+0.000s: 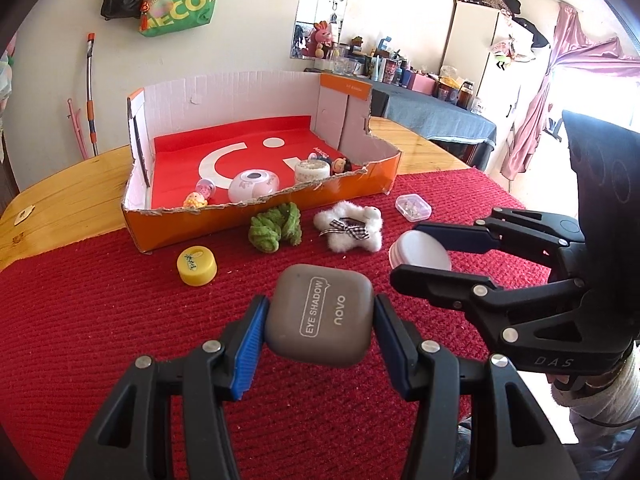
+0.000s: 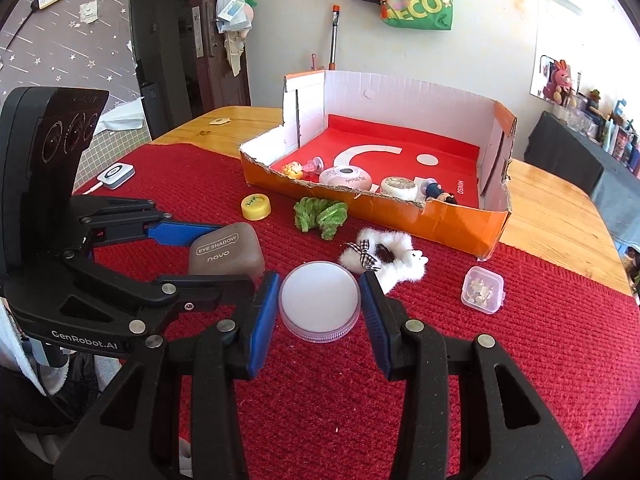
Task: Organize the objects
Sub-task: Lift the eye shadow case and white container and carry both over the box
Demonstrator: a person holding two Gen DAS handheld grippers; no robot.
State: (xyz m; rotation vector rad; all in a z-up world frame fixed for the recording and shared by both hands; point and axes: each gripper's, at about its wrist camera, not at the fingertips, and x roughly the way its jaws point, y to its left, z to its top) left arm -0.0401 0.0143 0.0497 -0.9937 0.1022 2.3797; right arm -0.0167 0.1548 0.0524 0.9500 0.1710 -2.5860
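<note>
Over the red mat (image 1: 120, 340) on the worktop, my left tongs (image 1: 318, 322) clamp the grey eye-shadow case (image 1: 320, 318) by its two sides, pads pressed flat, so it rides level toward the orange box (image 1: 264, 216) at twelve o'clock. My right tongs (image 2: 320, 300) are about half closed on the round white jar (image 2: 319, 300); both pads appear to touch its rim. Both loads seem lifted clear of the mat, though neither underside is visible. Left to sort: yellow cap (image 1: 197, 266), green scrunchie (image 1: 276, 228), white fluffy toy (image 1: 352, 226) and clear pillbox (image 1: 413, 208). The box's torn front wall partly hides the items inside.
</note>
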